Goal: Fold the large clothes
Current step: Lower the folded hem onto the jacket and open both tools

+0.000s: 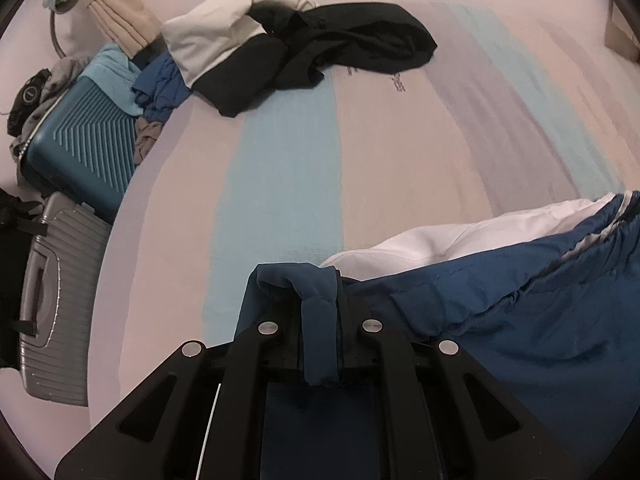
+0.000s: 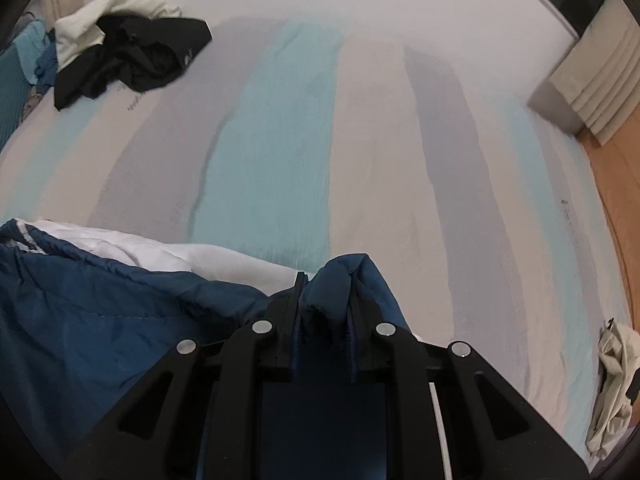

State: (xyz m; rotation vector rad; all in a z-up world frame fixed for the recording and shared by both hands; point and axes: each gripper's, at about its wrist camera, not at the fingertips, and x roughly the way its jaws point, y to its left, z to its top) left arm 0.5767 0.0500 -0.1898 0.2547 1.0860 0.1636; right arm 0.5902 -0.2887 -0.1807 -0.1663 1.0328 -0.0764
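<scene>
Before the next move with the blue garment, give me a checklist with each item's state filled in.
1. Left gripper pinching the blue garment: ok, a fold sits between its fingers.
2. Right gripper pinching the same garment: ok, bunched cloth fills the jaws.
3. Cloth spread evenly between the grippers: not ok, it sags and the white lining shows.
4. Striped bed sheet ahead free of clutter: ok.
5. Black and white clothes pile clear of the landing spot: ok, far corner.
6. Garment's lower hem lying flat: cannot tell, out of view.

A home bedroom. A bed (image 2: 280, 152) with a striped sheet carries loose clothes (image 1: 304, 48). 2 suitcases (image 1: 80, 148) stand beside it.
</scene>
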